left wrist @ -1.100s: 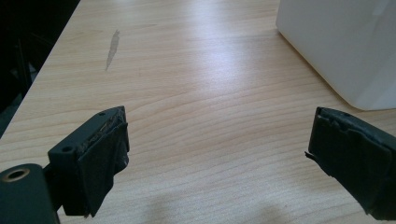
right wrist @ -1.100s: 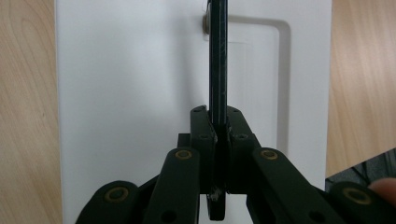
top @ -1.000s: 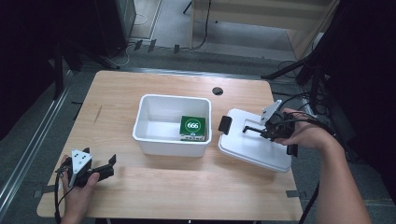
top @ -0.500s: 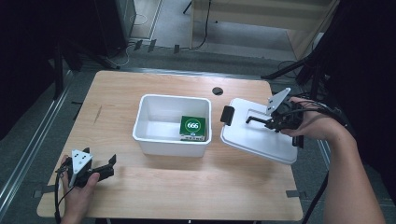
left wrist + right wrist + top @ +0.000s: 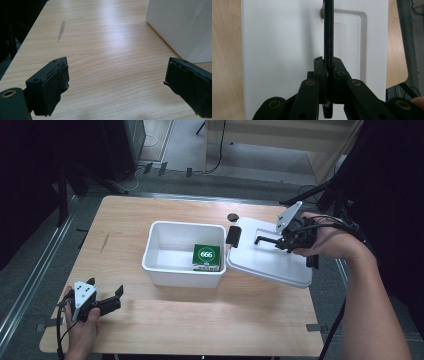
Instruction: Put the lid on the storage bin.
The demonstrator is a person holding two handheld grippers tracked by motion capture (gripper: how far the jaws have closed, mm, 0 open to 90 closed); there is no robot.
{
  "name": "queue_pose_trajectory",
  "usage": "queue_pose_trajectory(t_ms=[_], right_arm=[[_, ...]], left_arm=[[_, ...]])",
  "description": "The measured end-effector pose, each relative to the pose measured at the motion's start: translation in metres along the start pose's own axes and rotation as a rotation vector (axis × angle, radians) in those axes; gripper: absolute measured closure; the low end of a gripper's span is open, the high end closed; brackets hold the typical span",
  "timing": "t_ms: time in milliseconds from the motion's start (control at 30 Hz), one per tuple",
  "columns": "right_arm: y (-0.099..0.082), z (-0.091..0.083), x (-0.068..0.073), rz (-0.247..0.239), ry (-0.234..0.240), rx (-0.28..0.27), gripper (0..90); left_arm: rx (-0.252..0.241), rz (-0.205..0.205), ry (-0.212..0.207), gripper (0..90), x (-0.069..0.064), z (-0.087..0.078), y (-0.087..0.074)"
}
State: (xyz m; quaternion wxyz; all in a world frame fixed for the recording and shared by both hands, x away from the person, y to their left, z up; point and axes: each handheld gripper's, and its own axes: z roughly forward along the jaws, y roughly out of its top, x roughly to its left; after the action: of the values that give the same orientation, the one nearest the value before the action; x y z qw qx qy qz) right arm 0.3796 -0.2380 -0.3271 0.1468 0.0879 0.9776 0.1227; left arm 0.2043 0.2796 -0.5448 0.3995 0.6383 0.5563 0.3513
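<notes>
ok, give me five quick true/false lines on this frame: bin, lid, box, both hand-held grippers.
1. The right hand-held gripper is shut on the lid's black handle. True.
2. The white lid sits closed on the white bin. False: it is off the bin, to its right, tilted in the gripper's hold.
3. A green box lies inside the bin. True.
4. The left hand-held gripper grips the bin's wall. False: its jaws stand open over bare table, holding nothing.
5. The green box lies on the lid. False: it is in the bin.
</notes>
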Motion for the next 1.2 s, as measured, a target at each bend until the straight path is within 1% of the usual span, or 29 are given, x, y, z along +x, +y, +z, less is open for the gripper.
queue_pose_trajectory(t_ms=[100, 233, 400, 533, 667, 800, 833, 967, 1067, 1100, 1200], right_arm=[[0.012, -0.001, 0.000, -0.017, 0.000, -0.006, 85.5], [0.029, -0.001, 0.002, -0.035, 0.016, -0.017, 85.4], [0.051, 0.003, 0.004, -0.059, 0.027, -0.029, 85.4], [0.068, 0.008, 0.006, -0.080, 0.039, -0.039, 85.4], [0.083, 0.013, 0.007, -0.084, 0.049, -0.043, 85.4], [0.096, 0.017, 0.007, -0.096, 0.053, -0.057, 85.4], [0.099, 0.018, 0.007, -0.092, 0.056, -0.061, 85.4], [0.113, 0.022, 0.008, -0.106, 0.068, -0.074, 85.4], [0.123, 0.025, 0.011, -0.115, 0.074, -0.079, 85.4], [0.127, 0.026, 0.012, -0.124, 0.076, -0.081, 85.4], [0.136, 0.031, 0.014, -0.142, 0.083, -0.081, 85.4]], left_arm=[[0.005, 0.000, 0.007, 5.8, 0.001, 0.000, 0.000], [0.005, -0.002, 0.011, 5.8, 0.001, 0.000, 0.000], [0.004, -0.012, 0.021, 5.7, 0.001, 0.001, 0.000], [0.003, -0.010, 0.030, 5.7, 0.001, 0.001, 0.000], [0.003, -0.012, 0.029, 5.7, 0.001, 0.001, 0.000], [0.003, -0.012, 0.028, 5.7, 0.001, 0.001, 0.000], [0.003, -0.011, 0.028, 5.7, 0.001, 0.001, 0.000], [-0.011, -0.013, 0.027, 5.7, 0.002, 0.001, -0.001], [-0.026, -0.029, 0.032, 5.7, 0.003, 0.001, -0.002], [-0.032, -0.034, 0.042, 5.8, 0.003, 0.001, -0.002], [-0.037, -0.046, 0.047, 5.8, 0.004, 0.002, -0.002]])
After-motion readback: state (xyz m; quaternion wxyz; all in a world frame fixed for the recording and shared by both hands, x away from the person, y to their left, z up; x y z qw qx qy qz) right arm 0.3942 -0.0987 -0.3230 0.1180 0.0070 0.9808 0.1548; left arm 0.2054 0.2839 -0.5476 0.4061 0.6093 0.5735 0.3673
